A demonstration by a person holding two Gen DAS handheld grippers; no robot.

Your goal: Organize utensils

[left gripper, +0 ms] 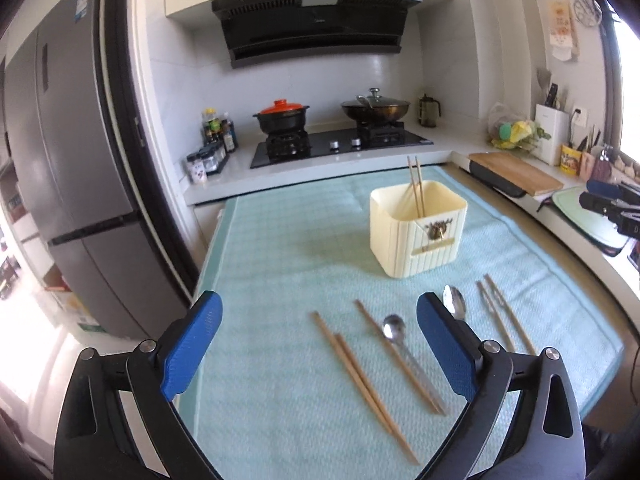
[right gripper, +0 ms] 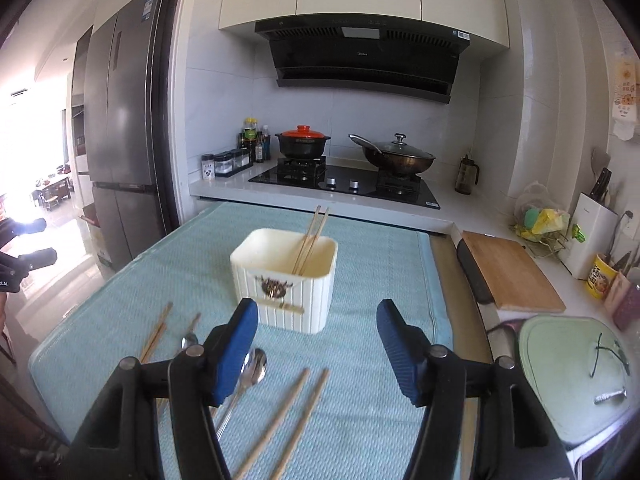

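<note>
Kitchen table under a teal mat (left gripper: 280, 248): cream holder (left gripper: 418, 228) mid-mat with two chopsticks (left gripper: 416, 184) upright inside; loose chopsticks (left gripper: 360, 380) and spoons (left gripper: 394, 328) lie nearer. Left gripper (left gripper: 318, 344) and right gripper (right gripper: 316, 348) hover, jaws spread, empty. Stove (left gripper: 340, 144) behind.

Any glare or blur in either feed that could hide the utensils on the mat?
Left wrist view: window glare lower left, off the mat; chopsticks slightly soft but readable. Right wrist view: blown-out doorway far left; spoon partly behind the right gripper finger.
</note>
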